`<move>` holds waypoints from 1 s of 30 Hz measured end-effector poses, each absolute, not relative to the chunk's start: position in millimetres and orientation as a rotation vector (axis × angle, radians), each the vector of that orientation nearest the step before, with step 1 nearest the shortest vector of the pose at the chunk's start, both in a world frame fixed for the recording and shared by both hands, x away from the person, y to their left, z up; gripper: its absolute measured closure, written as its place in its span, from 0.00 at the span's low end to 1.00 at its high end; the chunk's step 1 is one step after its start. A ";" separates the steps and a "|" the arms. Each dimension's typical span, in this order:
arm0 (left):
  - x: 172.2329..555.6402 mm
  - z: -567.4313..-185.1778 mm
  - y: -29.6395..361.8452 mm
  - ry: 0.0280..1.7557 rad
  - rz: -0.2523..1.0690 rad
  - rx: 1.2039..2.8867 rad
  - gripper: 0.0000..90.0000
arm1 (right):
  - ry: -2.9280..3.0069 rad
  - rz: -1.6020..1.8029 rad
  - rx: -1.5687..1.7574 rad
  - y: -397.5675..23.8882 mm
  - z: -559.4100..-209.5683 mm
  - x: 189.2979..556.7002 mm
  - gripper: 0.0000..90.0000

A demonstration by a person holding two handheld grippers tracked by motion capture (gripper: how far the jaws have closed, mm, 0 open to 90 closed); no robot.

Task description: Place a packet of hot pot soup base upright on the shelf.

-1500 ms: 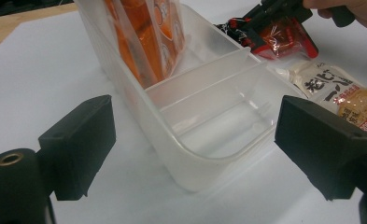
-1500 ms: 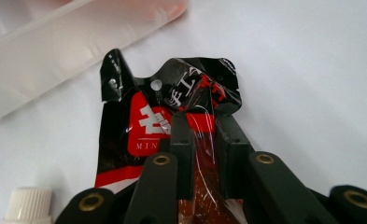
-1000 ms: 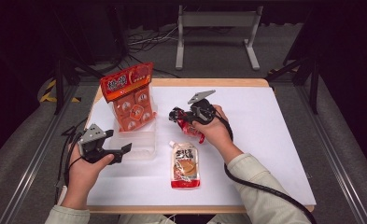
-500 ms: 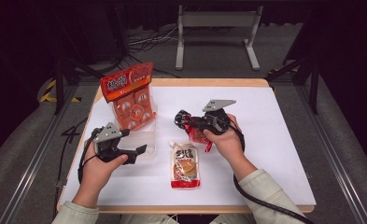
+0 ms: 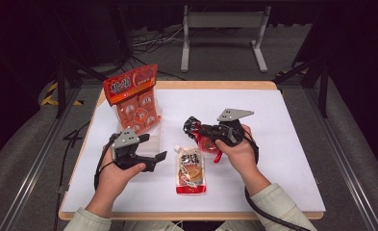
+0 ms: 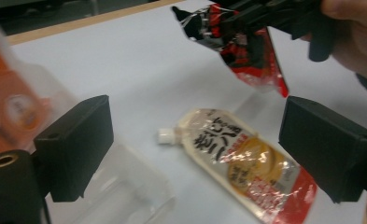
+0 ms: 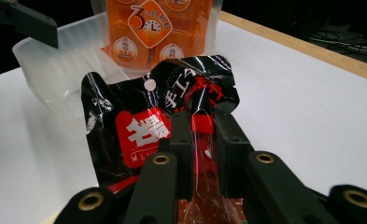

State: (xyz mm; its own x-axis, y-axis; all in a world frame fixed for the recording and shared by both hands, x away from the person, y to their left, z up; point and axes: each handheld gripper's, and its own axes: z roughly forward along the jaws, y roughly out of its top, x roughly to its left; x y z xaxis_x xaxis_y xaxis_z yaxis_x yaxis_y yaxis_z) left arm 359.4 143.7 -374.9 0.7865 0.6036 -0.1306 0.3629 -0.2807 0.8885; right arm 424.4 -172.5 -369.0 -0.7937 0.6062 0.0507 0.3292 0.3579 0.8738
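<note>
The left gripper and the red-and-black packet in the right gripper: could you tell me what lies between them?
In the high view, the spouted sauce pouch lies flat on the white table between the left gripper and the red-and-black packet.

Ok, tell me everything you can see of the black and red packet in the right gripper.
The black and red packet is a glossy, crinkled foil-like pouch with white characters on a red panel and a small punched hang hole near its top edge. The right gripper is shut on it around mid-body, holding it off the white table cover. The lower end looks red and partly see-through. In the high view it hangs beyond the spouted sauce pouch, apart from it.
</note>
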 end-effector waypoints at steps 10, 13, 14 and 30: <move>359.4 -375.5 112.9 0.712 0.262 1.888 0.13 | 2.332 1.438 0.784 -162.4 -364.3 407.4 0.88; 359.9 -375.8 107.2 0.713 0.256 1.889 0.14 | 2.331 1.448 0.773 -159.3 -363.4 404.1 0.88; 360.0 -376.0 104.4 0.718 0.255 1.887 0.14 | 2.327 1.449 0.764 -157.6 -362.7 402.1 0.88; 360.0 -384.7 80.5 0.717 0.274 1.950 0.13 | 2.268 1.514 0.730 -147.2 -363.5 389.5 0.88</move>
